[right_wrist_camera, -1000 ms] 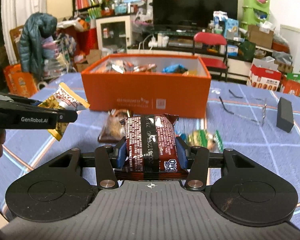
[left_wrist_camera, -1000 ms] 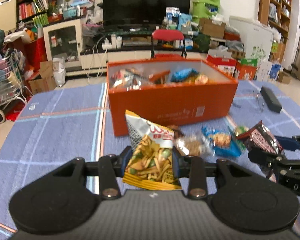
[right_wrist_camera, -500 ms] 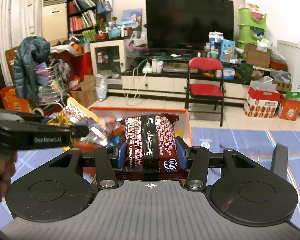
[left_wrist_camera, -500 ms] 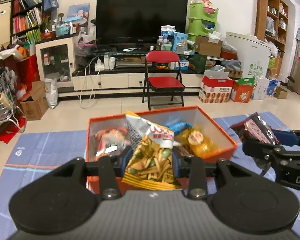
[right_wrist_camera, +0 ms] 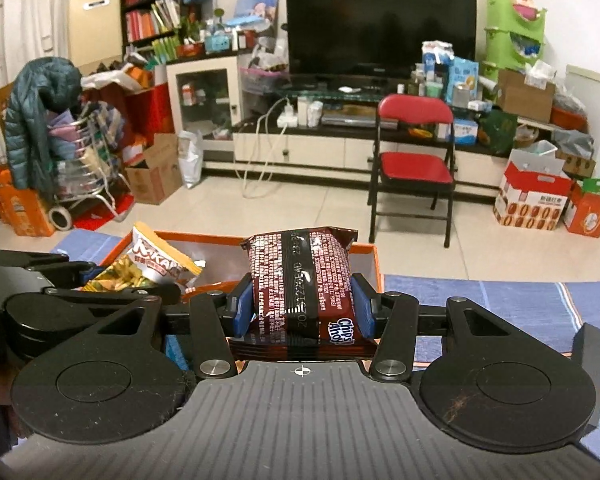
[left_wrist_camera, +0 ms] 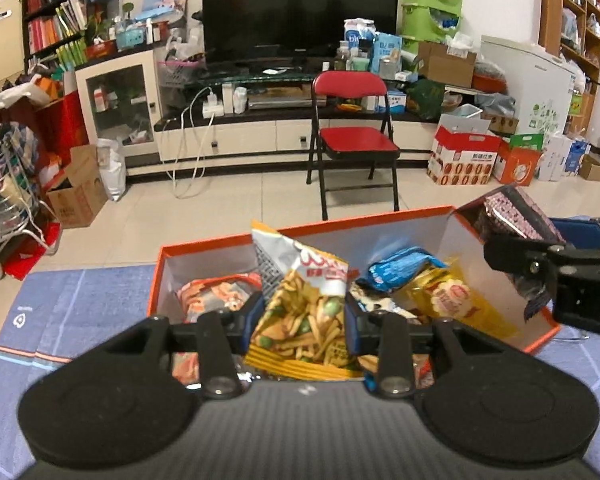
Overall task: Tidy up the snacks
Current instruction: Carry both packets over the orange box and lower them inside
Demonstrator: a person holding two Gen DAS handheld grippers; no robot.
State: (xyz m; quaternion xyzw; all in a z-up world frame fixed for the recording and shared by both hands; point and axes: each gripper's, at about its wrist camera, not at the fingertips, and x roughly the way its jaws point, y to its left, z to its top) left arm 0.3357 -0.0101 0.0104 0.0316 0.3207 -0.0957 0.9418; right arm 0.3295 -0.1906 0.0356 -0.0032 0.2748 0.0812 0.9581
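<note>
On my left, the left gripper [left_wrist_camera: 304, 320] has its fingers pinching the yellow snack mix bag [left_wrist_camera: 304, 312] across its lower half, and the bag hangs over the open orange box [left_wrist_camera: 380, 218], above the left-middle of the pile inside; below it an orange-and-white packet [left_wrist_camera: 216, 296] lies at the left end of the box, a blue packet [left_wrist_camera: 400, 268] and a gold packet [left_wrist_camera: 456, 300] toward the right; the box sits on the blue checked cloth [left_wrist_camera: 68, 312] over the desk.

Over on the right, the right gripper [right_wrist_camera: 302, 308] is clamped on the dark red cookie pack [right_wrist_camera: 304, 280], fingers squeezing its two long sides, and the pack hovers at the box's far right corner [right_wrist_camera: 370, 256]; from this camera I can't tell whether it is fully past the rim.

Risks, as I judge them: the two grippers are close together, so a sideways drift could knock one bag against the other; if the cookie pack is let go this near the corner, it could catch the rim and tip out onto the cloth; the snack bag is slick and puffy and could slide out crooked.

Orientation: the snack bag's long axis runs away from me, its sealed grey top edge up and leaning left; the cookie pack's long axis also runs forward along the fingers, far end tipped upward, brand print at the near end.
</note>
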